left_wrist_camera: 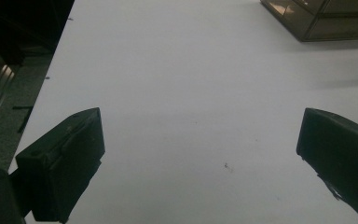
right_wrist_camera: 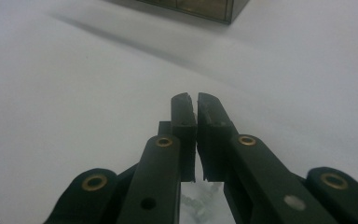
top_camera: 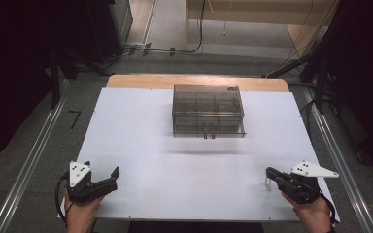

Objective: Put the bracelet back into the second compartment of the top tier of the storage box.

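A smoky clear plastic compartment box [top_camera: 208, 110] with its lid down stands on the white table [top_camera: 165, 155], slightly beyond the middle; a corner of the box [left_wrist_camera: 326, 18] shows at the top right of the left gripper view, and its edge [right_wrist_camera: 191, 7] at the top of the right gripper view. My left gripper [top_camera: 101, 168] rests near the front left corner, jaws wide open over bare tabletop [left_wrist_camera: 200, 140]. My right gripper [top_camera: 268, 171] is at the front right, just above the table, pads pressed together [right_wrist_camera: 196, 100]. A small pale translucent thing [right_wrist_camera: 200, 196] shows low between its fingers; I cannot tell what it is or whether it is held.
Metal rails [top_camera: 34, 160] run along both sides of the table on a grey floor. Dark stands and cables [top_camera: 165, 49] lie beyond the far edge. A wide stretch of white surface separates both grippers from the box.
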